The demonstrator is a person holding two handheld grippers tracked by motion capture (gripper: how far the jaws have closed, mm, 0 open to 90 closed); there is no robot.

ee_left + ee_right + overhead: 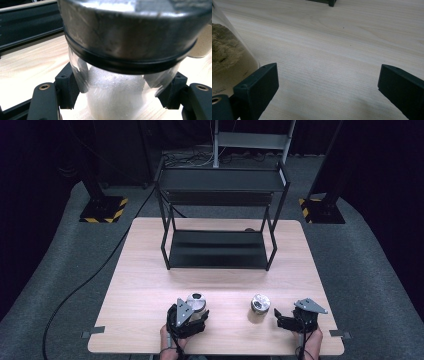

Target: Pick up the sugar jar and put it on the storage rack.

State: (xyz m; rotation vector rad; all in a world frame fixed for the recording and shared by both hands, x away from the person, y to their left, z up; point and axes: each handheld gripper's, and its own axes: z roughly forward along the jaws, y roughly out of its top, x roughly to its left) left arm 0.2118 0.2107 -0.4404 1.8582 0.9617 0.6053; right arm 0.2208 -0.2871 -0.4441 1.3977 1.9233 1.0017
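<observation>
the jar of white grains [117, 95] stands upright near the front edge of the surface [150, 270], left of centre. it is clear glass with a wide metal lid ringed by a dark band, and my left gripper [192, 317] clamps its body from both sides. the second jar [260, 306], same metal lid, holds a brownish powder and stands upright to the right, just beside my right gripper [282, 319], untouched.
</observation>
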